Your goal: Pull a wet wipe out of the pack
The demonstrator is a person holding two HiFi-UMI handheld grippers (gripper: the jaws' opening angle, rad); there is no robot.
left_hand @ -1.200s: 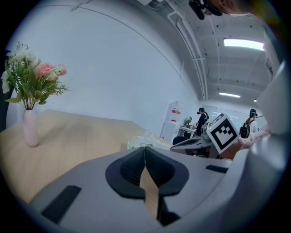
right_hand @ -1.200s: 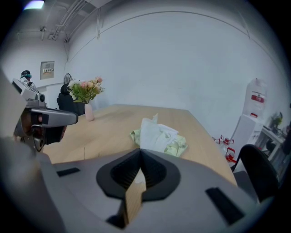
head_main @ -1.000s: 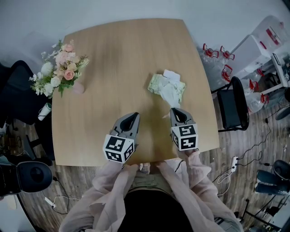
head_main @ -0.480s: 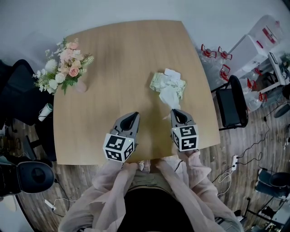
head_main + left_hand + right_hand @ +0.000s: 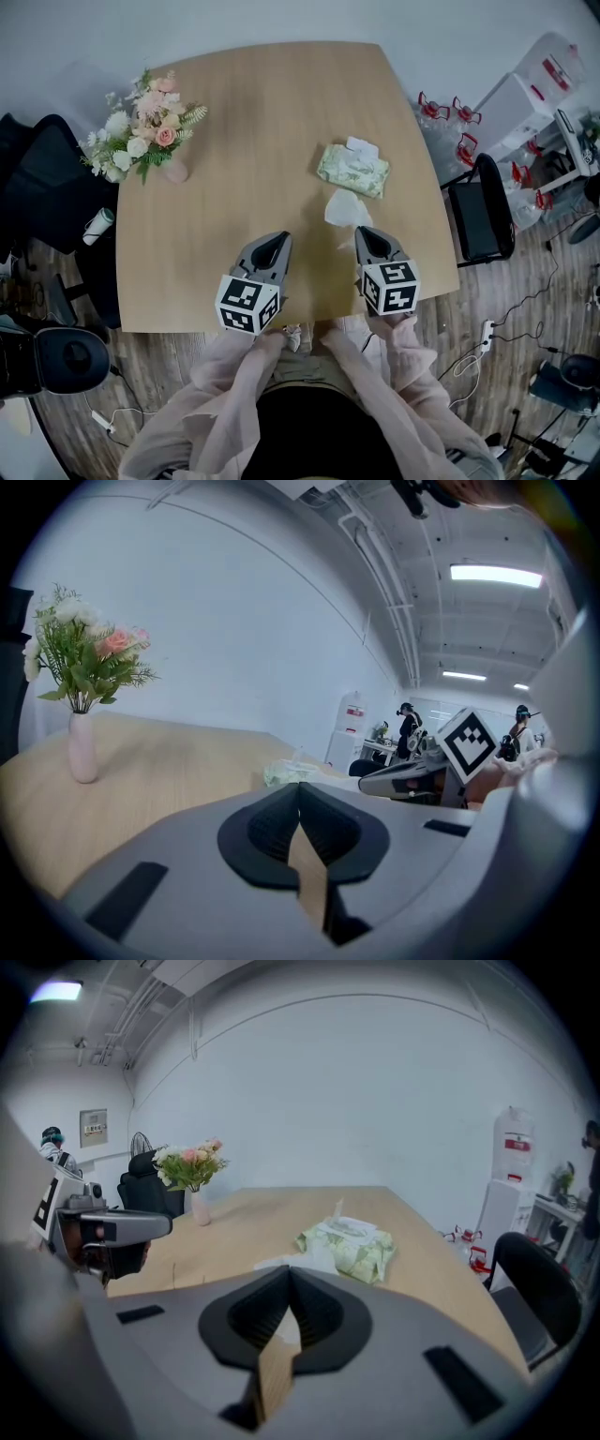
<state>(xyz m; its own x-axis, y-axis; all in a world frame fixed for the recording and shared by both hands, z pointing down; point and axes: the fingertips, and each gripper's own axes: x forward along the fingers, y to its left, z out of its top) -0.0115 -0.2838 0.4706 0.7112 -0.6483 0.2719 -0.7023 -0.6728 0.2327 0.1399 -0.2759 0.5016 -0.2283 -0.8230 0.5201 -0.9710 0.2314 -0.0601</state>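
The green wet wipe pack (image 5: 352,171) lies flat on the wooden table (image 5: 234,112), right of centre, with its white flap raised. A white wipe (image 5: 344,208) hangs clear of the pack and runs down to my right gripper (image 5: 367,234), which is shut on its near end. In the right gripper view the wipe (image 5: 295,1262) shows just past the right gripper (image 5: 289,1288), with the pack (image 5: 352,1246) behind it. My left gripper (image 5: 272,242) hovers near the table's front edge, shut and empty; its jaws meet in the left gripper view (image 5: 300,803). The pack (image 5: 291,772) is far off there.
A vase of pink and white flowers (image 5: 155,127) stands at the table's left edge. A black chair (image 5: 483,220) sits beside the right edge, with water jugs (image 5: 450,117) on the floor behind it. Another dark chair (image 5: 47,197) is at the left.
The wipe, stretched from the pack's opening before, has come free of the pack. My right gripper drew back toward the person with it. The pack has settled flat.
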